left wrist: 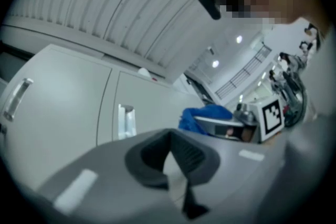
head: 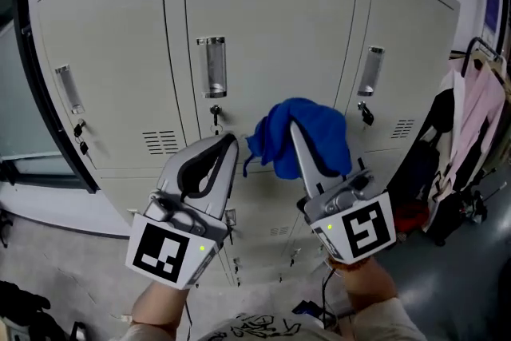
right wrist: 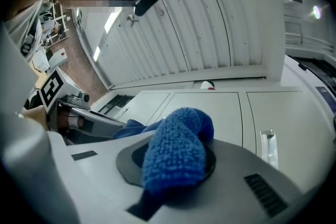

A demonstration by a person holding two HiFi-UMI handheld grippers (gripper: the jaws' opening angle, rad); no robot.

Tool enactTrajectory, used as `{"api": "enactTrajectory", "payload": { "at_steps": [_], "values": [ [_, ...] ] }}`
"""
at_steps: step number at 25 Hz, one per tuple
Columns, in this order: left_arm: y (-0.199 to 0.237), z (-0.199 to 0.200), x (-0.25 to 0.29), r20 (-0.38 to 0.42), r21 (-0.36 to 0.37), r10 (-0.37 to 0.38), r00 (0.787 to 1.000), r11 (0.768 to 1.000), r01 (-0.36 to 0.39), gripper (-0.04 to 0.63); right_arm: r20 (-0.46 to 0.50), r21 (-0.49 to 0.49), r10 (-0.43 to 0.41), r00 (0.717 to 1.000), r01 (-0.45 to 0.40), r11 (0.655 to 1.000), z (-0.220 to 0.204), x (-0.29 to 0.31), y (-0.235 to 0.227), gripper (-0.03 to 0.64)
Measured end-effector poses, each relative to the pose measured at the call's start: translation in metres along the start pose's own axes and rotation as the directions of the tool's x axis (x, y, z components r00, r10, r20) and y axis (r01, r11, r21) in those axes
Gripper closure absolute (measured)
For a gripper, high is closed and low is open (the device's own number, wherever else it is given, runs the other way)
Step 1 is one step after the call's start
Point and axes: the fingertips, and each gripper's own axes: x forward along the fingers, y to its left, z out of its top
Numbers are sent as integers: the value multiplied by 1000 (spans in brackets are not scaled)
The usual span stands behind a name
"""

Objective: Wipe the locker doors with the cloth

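Note:
Three grey locker doors face me: left (head: 112, 52), middle (head: 271, 20) and right (head: 411, 44). A blue cloth (head: 318, 132) hangs in front of the middle door's lower right part, and my right gripper (head: 294, 128) is shut on it. Whether the cloth touches the door I cannot tell. In the right gripper view the cloth (right wrist: 176, 152) bulges out over the jaws. My left gripper (head: 229, 141) is beside it on the left, shut with nothing between its tips, a little off the door. The left gripper view shows the cloth (left wrist: 205, 115) and the right gripper's marker cube (left wrist: 272, 115).
Each door has a chrome handle (head: 211, 66) with a key (head: 214, 114) under it. A lower row of lockers (head: 267, 224) runs beneath. Clothes hang on a rack (head: 471, 120) at the right. A dark-framed glass partition (head: 32, 84) stands at the left.

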Motion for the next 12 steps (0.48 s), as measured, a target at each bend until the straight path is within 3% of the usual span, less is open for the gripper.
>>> {"api": "enactTrajectory", "payload": {
  "at_steps": [4,7,12],
  "values": [
    [-25,-46,-38,-59,-74,32,998,997,-36,592,-68,124,-26,997,35,992,-41,-56,39,594],
    [-39,-83,-55,-142,-129,39,989,990,-57,592,-134,228,-1,991,32,973,-70,-77,58,594],
    [-42,-94,-52,-172,-126,58,983,989,-80,592,-141,225,-3,990,35,974,-74,-79,62,594]
  ]
}}
